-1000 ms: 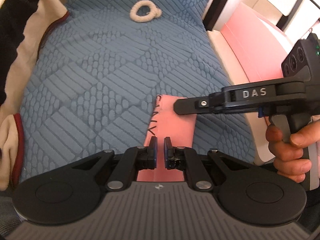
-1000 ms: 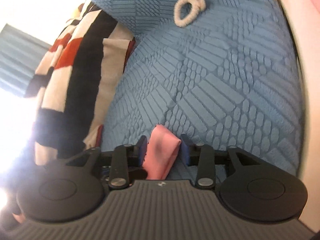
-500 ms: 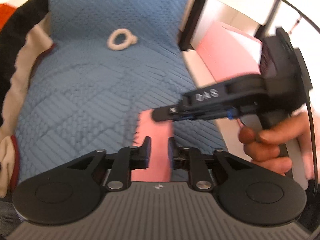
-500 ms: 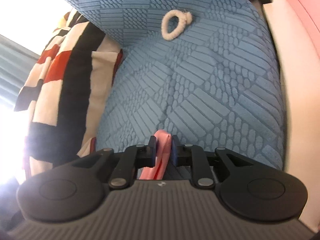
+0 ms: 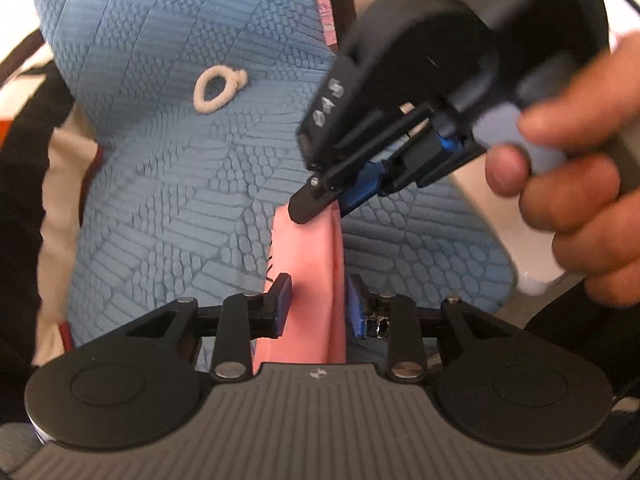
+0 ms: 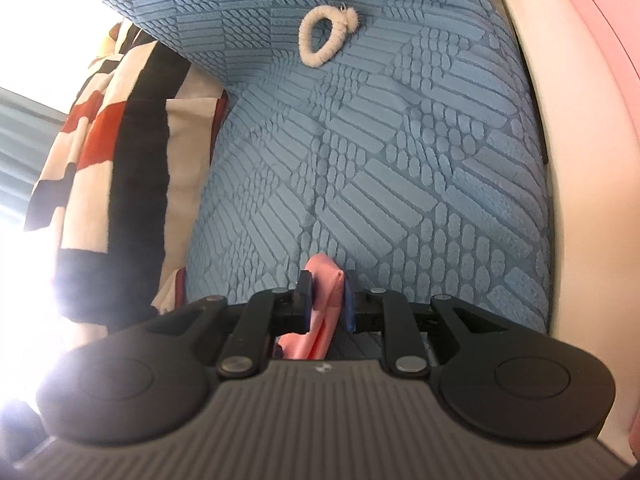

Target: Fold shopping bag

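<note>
A: Nearest in the left wrist view — what do the jaws of the left gripper point(image 5: 316, 304) do?

B: They have just been opening; the folded pink shopping bag point(image 5: 308, 280) runs between them, yet there is a gap on either side and the pads do not press on it; so that gripper is loose about the bag, holding nothing.

A: And the right gripper point(image 6: 324, 300)?

B: Narrow, and pinched on the bag point(image 6: 326, 280); in its own view the pink fabric bunches between the two pads and stands up a little above them; from the left wrist view the same gripper point(image 5: 316, 204) comes in from the upper right with its tip clamped on the bag's far end, a person's hand point(image 5: 580, 208) wrapped round its handle.

A: Where does the bag lie, then?

B: As a narrow strip on the blue textured cushion point(image 6: 400, 160), one end between the left jaws, the other in the right gripper's pinch; dark lettering shows along its left edge, too blurred to read.

A: Farther out?

B: A white hair tie point(image 6: 326, 40) rests on the cushion well beyond the bag — apart from both grippers; a red, black and cream cloth point(image 6: 108, 152) hangs at the cushion's left side; a white and pink surface point(image 6: 560, 100) borders the right.
</note>
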Tool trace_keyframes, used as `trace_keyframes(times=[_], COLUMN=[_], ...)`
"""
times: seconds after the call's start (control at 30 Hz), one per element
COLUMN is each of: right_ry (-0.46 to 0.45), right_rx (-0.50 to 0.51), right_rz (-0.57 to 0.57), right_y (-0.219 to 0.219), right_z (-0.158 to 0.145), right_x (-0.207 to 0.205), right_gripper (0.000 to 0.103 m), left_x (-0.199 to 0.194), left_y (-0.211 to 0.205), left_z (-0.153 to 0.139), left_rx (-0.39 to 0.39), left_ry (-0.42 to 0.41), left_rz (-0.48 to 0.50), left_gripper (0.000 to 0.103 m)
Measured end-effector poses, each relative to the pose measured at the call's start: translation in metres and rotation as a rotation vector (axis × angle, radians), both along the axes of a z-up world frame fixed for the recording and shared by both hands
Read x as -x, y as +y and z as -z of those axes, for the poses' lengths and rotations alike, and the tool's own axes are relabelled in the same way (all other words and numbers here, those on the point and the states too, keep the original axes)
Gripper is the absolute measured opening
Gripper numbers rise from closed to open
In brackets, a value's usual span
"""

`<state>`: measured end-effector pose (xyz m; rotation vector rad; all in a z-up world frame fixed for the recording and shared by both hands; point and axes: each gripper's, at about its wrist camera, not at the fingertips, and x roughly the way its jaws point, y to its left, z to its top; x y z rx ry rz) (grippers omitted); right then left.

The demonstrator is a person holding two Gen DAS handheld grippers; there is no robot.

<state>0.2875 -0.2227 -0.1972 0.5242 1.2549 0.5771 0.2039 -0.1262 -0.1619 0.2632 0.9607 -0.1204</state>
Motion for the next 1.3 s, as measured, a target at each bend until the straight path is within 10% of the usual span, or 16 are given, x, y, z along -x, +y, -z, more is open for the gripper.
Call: trace_keyframes(times=[0.33,0.77,1.3], right_ry=[0.026,-0.218,-0.345], right_rx=[-0.018,-0.016,0.169], right_rz=[0.012,-0.001,0.129], right_y=[-0.003,0.018,0.033], right_z=[0.000,-0.040,-0.054], right_x=[0.001,0.004,-0.035], right_gripper=[0.019,0.027,0.046], left_x=[-0.003,-0.025,-0.085], left_y=[-0.006,0.075,0.110], left_z=[0.013,-0.014,0.005], left_rx=[-0.123,0.275,0.427], left_ry=[-0.033,0.028,0.039], left_rz=[0.018,-0.176,-0.263], left_gripper=[0.025,0.011,0.012])
